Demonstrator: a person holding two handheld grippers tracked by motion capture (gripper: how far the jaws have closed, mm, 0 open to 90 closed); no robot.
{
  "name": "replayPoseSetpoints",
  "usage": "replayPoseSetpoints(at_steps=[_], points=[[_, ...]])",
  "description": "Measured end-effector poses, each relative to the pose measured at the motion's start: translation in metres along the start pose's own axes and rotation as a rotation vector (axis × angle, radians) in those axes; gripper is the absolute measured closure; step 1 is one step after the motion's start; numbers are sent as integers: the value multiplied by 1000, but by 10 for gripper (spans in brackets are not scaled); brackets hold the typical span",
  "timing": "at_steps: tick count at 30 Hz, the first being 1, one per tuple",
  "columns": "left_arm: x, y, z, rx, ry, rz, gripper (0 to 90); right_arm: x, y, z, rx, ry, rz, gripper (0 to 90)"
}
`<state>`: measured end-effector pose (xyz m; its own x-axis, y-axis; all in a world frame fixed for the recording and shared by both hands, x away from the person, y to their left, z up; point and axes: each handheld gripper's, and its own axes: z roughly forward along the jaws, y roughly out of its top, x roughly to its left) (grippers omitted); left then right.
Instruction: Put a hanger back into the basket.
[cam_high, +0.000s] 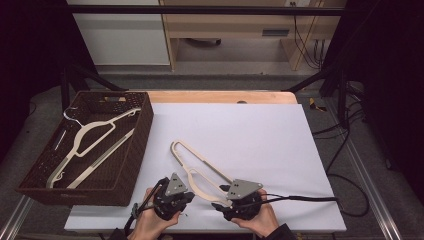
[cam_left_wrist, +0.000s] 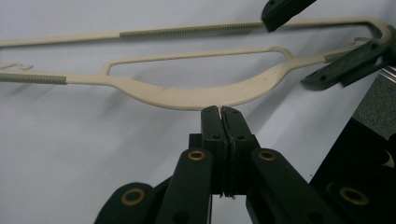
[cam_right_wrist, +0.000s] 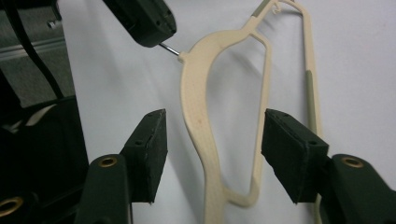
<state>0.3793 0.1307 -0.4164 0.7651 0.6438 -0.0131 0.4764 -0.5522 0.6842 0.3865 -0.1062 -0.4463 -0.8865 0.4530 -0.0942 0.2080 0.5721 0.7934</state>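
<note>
Low in the frame's centre, a cream hanger (cam_high: 197, 170) lies on the white surface (cam_high: 250, 140). The left gripper (cam_left_wrist: 220, 110), jaws pressed together, touches its hook; the right gripper (cam_right_wrist: 212, 156) is spread around its body.

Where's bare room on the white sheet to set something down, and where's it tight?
Free: the white sheet from its far edge down to the cream hanger, and the strip from that hanger to the right edge. Crowded: the near edge, where the left gripper and right gripper flank the hanger. The wicker basket already holds a white hanger.
</note>
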Motion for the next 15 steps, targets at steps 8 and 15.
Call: replayPoseSetpoints(at_steps=[8, 15], points=[[-2, 10, -3, -10, -6, 9, 892, 8, 6, 23, 61, -52, -70, 589], [2, 10, -6, -82, -56, -8, 881, 11, 9, 21, 62, -58, -127, 761]])
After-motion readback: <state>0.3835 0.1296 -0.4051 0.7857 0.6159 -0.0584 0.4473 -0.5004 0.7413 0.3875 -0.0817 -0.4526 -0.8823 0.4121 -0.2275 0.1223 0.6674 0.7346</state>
